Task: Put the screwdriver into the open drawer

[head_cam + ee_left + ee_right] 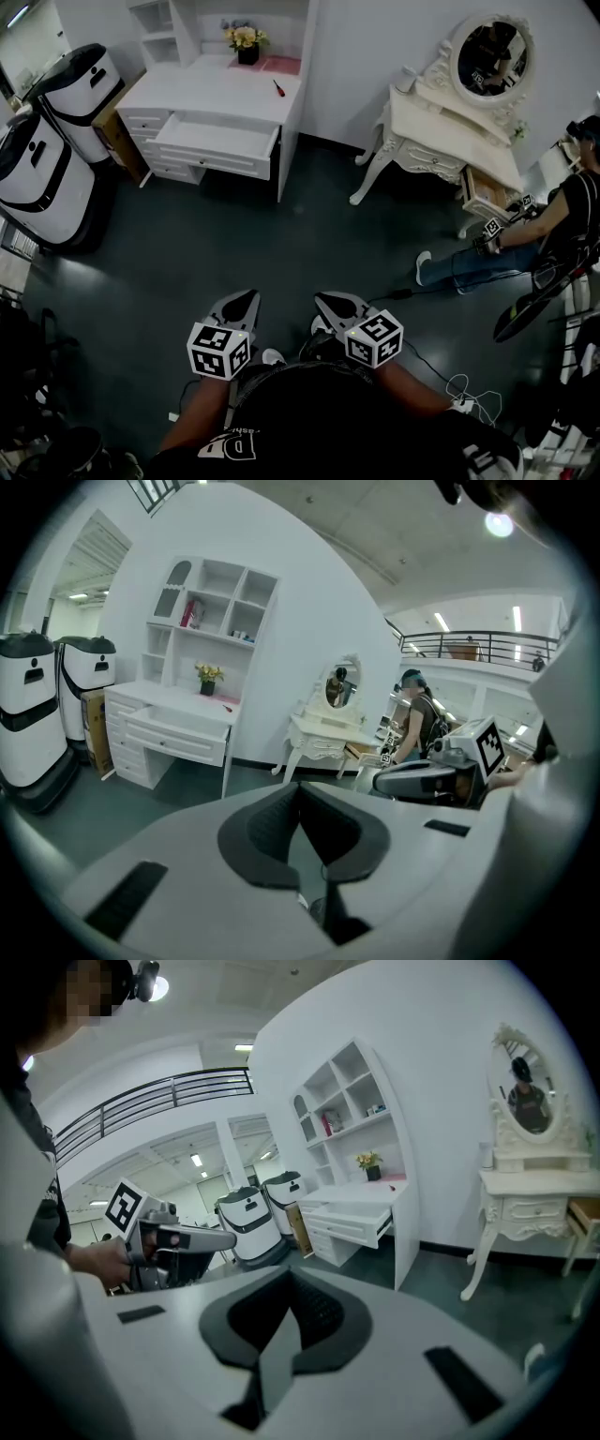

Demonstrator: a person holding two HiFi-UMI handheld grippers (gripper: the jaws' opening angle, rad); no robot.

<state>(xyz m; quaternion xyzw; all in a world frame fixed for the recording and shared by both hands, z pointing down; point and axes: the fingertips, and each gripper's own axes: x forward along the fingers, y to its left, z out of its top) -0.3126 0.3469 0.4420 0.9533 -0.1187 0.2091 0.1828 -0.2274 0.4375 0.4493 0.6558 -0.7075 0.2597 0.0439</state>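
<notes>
The screwdriver [278, 87] lies on the white surface [211, 94] in the upper middle of the head view, just behind the open drawer [217, 138] and well apart from both claws. The left claw [250, 295] and right claw [320, 299] sit at bottom centre, each with jaws together and nothing between them. The step in hand looks like the approach. Close in squarely, then open one claw before reaching the tool and take it across its length.

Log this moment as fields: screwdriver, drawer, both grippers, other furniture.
screwdriver: lies on the white desk top, near its right edge, untouched
drawer: pulled open, below the desk top
left gripper: shut, holding nothing, well short of the desk
right gripper: shut, holding nothing, beside the left gripper
other: vanity table with oval mirror, right of the desk
</notes>
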